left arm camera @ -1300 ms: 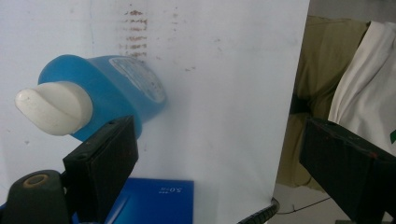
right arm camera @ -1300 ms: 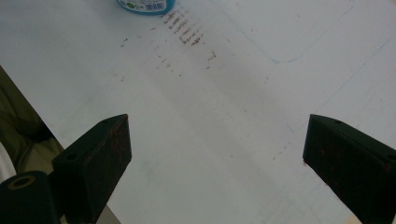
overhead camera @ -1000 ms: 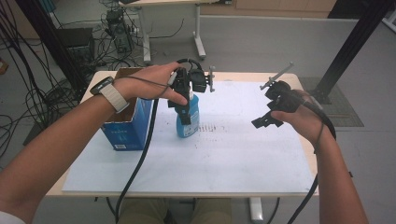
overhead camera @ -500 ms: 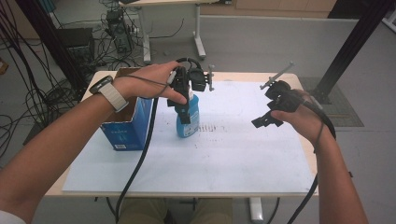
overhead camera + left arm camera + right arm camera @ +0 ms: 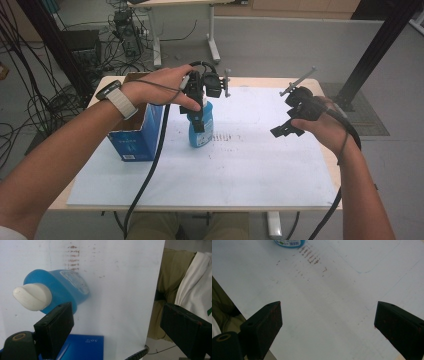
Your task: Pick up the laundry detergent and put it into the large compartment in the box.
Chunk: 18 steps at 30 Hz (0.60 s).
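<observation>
The white sheet lies beneath both grippers, the blue box just beside the left gripper, whose jaws stand apart above the upright blue bottle, not gripping it; the right gripper hovers well apart, jaws wide and empty

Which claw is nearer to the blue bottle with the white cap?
Left. The left claw hangs open right over the blue bottle. The right claw hovers open well off to its side, above the white sheet.

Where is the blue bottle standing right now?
In the high view, the blue bottle stands upright on the white sheet, just right of the blue box, under the left gripper.
</observation>
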Available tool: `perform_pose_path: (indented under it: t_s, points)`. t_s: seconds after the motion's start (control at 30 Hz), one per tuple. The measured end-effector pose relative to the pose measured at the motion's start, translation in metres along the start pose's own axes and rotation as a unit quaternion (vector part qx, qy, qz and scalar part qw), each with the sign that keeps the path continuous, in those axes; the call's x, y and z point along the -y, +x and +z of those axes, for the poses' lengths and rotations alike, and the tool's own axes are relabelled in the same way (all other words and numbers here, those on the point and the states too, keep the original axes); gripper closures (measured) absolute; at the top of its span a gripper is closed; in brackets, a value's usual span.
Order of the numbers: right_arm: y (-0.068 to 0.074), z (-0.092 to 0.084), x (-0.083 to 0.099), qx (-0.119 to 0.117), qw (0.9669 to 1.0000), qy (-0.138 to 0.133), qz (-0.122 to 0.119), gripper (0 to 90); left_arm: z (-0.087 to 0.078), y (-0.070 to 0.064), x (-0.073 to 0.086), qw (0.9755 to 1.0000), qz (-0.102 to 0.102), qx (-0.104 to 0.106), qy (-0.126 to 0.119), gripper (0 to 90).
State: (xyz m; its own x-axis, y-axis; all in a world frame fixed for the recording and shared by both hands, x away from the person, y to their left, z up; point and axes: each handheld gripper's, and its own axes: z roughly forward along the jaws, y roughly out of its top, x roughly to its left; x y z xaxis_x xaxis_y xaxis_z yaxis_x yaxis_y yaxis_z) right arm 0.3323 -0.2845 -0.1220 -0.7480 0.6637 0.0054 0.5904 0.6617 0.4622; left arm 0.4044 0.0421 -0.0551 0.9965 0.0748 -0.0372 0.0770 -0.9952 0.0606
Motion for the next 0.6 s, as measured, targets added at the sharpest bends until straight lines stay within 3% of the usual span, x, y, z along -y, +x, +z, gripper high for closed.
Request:
perform_pose_path:
  t_s: [0.6]
  points:
    - [-0.0013, 0.0021, -0.0013, -0.002, 1.0000, 0.001, 0.001, 7.7, -0.0037, 0.0020, -0.0005, 1.0000, -0.005, -0.002, 0.001, 12.2]
